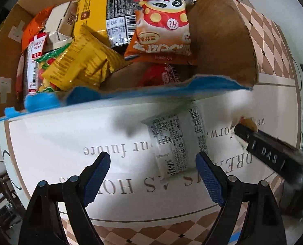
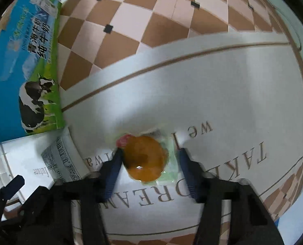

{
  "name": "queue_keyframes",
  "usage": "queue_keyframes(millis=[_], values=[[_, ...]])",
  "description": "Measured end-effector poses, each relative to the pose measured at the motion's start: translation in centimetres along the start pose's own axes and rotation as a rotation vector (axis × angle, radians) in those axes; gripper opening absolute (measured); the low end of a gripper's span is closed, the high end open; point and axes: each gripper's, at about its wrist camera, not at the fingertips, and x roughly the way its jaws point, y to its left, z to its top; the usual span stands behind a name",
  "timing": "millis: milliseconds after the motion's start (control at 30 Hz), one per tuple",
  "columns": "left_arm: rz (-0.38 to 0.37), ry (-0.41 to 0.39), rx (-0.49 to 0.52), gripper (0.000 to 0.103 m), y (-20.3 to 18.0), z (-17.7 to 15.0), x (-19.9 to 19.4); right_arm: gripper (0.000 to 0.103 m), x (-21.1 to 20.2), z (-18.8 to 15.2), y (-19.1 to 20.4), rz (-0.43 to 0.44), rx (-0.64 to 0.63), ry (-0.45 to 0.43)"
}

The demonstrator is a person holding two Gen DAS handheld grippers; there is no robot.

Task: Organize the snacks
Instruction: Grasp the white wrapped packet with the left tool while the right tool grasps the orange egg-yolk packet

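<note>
An open cardboard box (image 1: 223,40) holds several snack packs, among them an orange panda bag (image 1: 161,24) and a yellow pack (image 1: 84,61). A white snack packet (image 1: 176,140) lies label-up on the tablecloth in front of the box, blurred. My left gripper (image 1: 153,167) is open and empty, just short of that packet. In the right wrist view, my right gripper (image 2: 149,153) is open, with its fingers on either side of an orange jelly cup (image 2: 144,158) lying on the cloth. The right gripper also shows in the left wrist view (image 1: 253,134). The white packet's edge shows in the right wrist view (image 2: 59,159).
The box's blue and green outer side with a cow picture (image 2: 25,61) stands at the left of the right wrist view. The table has a white cloth with printed lettering (image 2: 233,81) and a brown checkered border (image 2: 151,16). The left gripper shows at the lower left (image 2: 10,192).
</note>
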Motion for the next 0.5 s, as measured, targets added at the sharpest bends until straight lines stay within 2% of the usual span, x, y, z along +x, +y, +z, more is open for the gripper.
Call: queue_keyframes(millis=[133, 300, 367, 433, 500], values=[[-0.052, 0.046, -0.057, 0.085, -1.0, 0.2, 1.0, 0.049, -0.3, -0.4, -0.8, -0.013, -0.012, -0.007], [-0.12, 0.12, -0.136, 0.085, -2.1, 0.6, 3.3, 0.049, 0.0, -1.4, -3.8, -0.004, 0.028, 0.005], [-0.119, 0.139, -0.157, 0.085, -2.6, 0.9, 4.5, 0.049, 0.1, -1.6, -4.7, -0.005, 0.035, 0.008], [-0.078, 0.112, -0.161, 0.085, -3.1, 1.1, 4.8, 0.049, 0.3, -1.9, -5.3, -0.001, 0.039, 0.01], [-0.068, 0.094, -0.167, 0.085, -3.5, 1.3, 4.9, 0.049, 0.5, -2.0, -6.0, -0.004, 0.035, 0.01]])
